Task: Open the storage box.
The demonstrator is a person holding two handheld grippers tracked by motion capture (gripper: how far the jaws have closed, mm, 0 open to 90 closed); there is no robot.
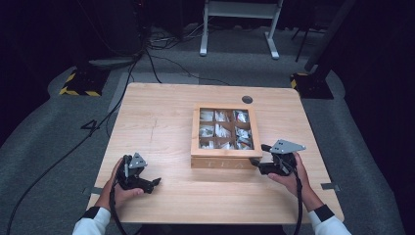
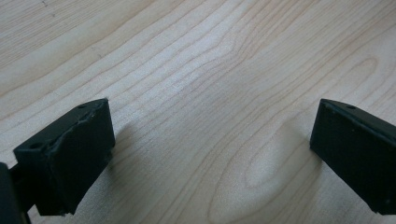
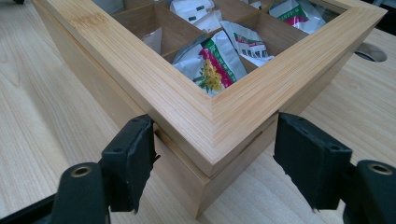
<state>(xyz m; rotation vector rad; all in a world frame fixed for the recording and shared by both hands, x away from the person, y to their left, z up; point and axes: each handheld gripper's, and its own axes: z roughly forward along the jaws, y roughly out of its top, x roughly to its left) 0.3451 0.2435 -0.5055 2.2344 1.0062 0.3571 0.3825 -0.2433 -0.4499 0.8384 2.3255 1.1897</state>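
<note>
A wooden tea box (image 1: pixel 224 152) stands right of centre on the light wooden table (image 1: pixel 156 122). Its window lid shows compartments with several tea bags (image 1: pixel 224 129). My right gripper (image 1: pixel 259 154) is at the box's front right corner. In the right gripper view the lid's corner (image 3: pixel 210 112) sits between the wide-set jaws of that gripper (image 3: pixel 215 154); one pad lies close against the box side, with no clear squeeze. A green and red tea bag (image 3: pixel 212 63) lies just behind the corner. My left gripper (image 1: pixel 154 185) rests open near the front left edge, with bare wood between its jaws (image 2: pixel 212 135).
A round cable hole (image 1: pixel 247 99) is in the table behind the box. Black cables (image 1: pixel 117 98) run across the grey floor at the left. Striped stand bases (image 1: pixel 80 83) flank the table's far corners, and a white desk frame (image 1: pixel 240 29) stands behind.
</note>
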